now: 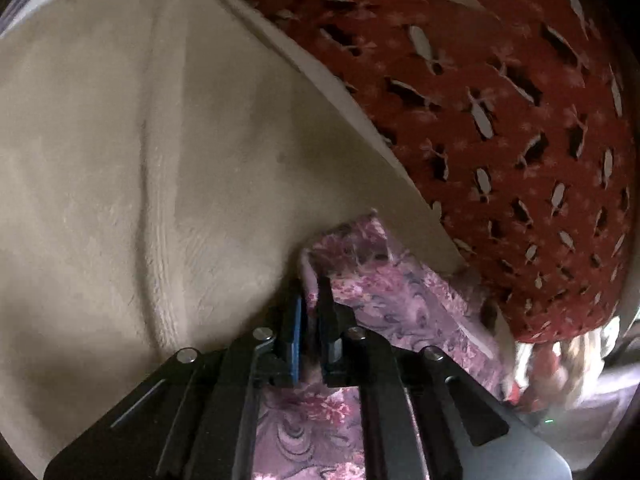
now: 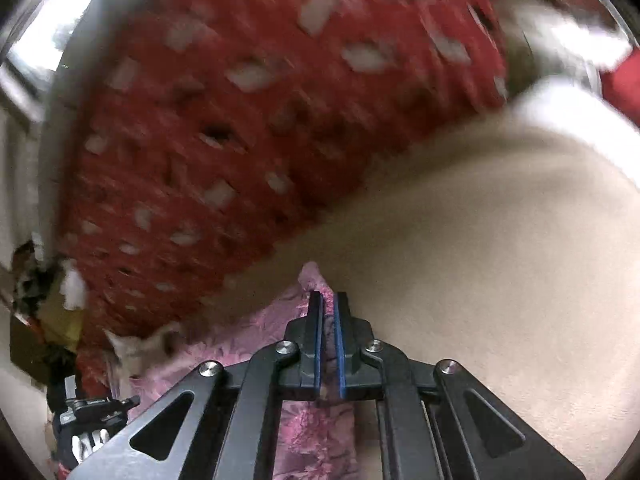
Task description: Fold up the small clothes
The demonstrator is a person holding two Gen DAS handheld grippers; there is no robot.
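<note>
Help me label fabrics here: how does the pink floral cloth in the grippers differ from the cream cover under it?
The pink floral cloth is patterned; the cream cover is plain. The cloth is pinched by the left gripper and right gripper; the cover lies spread flat. The cloth looks smoother, the cover fleecy. Both are soft fabric.

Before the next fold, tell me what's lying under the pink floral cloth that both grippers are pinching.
The pink floral cloth lies on a cream fleece blanket, beside a red patterned spread. Left gripper and right gripper pinch its corners. What lies beneath its middle is covered.
</note>
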